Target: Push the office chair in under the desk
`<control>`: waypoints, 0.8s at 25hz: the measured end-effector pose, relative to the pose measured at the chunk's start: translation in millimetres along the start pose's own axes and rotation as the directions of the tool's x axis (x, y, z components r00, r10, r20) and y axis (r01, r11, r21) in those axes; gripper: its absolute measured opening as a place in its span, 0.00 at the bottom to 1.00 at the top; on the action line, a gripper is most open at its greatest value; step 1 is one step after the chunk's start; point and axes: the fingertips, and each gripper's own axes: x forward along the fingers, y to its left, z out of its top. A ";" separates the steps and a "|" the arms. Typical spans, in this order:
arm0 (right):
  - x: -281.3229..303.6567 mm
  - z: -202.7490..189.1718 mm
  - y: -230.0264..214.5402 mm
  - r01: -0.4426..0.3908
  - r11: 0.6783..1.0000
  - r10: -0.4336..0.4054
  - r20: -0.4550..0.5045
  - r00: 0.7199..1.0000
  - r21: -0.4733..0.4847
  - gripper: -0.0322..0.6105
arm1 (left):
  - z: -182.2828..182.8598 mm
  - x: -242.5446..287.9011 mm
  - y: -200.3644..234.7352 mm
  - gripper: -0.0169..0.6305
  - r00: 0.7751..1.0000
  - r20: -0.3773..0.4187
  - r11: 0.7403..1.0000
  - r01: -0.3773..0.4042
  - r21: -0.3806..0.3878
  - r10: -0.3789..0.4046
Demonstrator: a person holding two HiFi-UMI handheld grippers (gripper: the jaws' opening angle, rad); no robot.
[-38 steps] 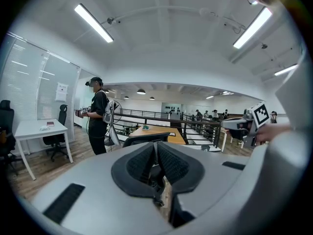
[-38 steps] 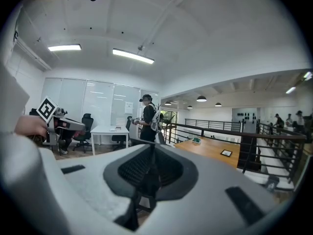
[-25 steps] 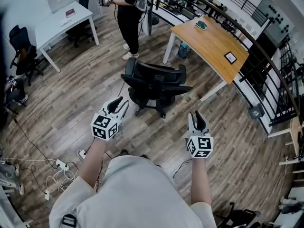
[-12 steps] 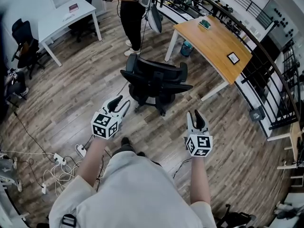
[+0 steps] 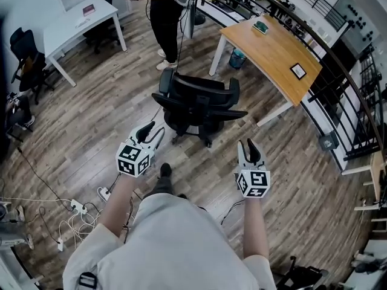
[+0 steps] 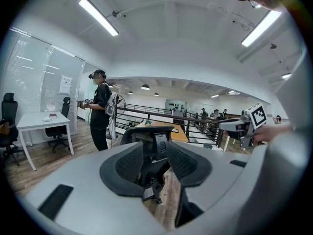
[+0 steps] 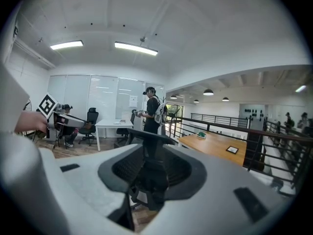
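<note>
The office chair [image 5: 199, 104] is matt black all over, with a hard plastic spine and frame. It stands on a floor [image 5: 91, 125] of grey-brown wood planks with streaky grain and a dull sheen. The desk [image 5: 275, 56] has a smooth, honey-coloured wooden top with a soft satin finish on white painted legs, and the railing [image 5: 338, 68] beside it is black metal. The left gripper [image 5: 155, 129] and right gripper [image 5: 249, 145] have smooth, matt grey plastic bodies lined with black, finely dimpled pads [image 6: 128, 164].

Bright, even light from ceiling strip lights [image 6: 98, 16], with strong fisheye bending at the edges.
</note>
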 end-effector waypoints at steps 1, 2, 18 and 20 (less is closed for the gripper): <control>5.6 -0.1 -0.8 0.004 1.000 -0.004 -0.006 1.000 -0.002 0.23 | 0.4 5.3 4.8 0.26 1.000 -0.004 1.000 0.004 0.003 -0.004; 11.1 -0.3 -1.7 0.008 1.000 -0.008 -0.012 1.000 -0.004 0.23 | 0.9 11.0 9.7 0.26 1.000 -0.009 1.000 0.008 0.007 -0.008; 122.0 -39.0 -30.5 0.036 0.995 -0.057 -0.225 0.973 -0.096 0.23 | -29.5 120.7 94.4 0.27 0.972 -0.220 0.973 0.130 0.191 -0.086; 132.8 -47.5 -36.7 0.036 0.991 -0.068 -0.260 0.963 -0.126 0.23 | -36.3 134.8 102.3 0.28 0.961 -0.257 0.959 0.162 0.232 -0.100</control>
